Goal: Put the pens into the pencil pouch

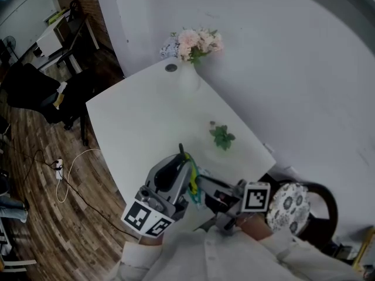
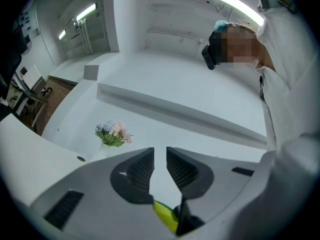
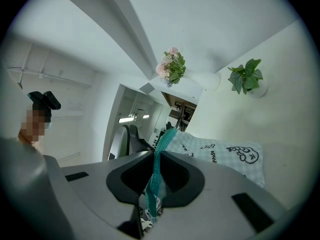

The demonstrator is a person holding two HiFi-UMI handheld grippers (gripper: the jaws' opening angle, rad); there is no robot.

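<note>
My left gripper points up and away over the near edge of the white table. A pen with a yellow-green barrel sits deep between its jaws, and the pen's dark tip sticks up past them. In the left gripper view the fingertips of the left gripper stand slightly apart. My right gripper is shut on the teal edge of the checked pencil pouch, which hangs sideways toward the table. In the head view the right gripper is just right of the left one.
A vase of pink flowers stands at the table's far corner beside a round hole. A small green plant sits near the right edge. A chair with a patterned cushion is at the right. Cables lie on the wooden floor.
</note>
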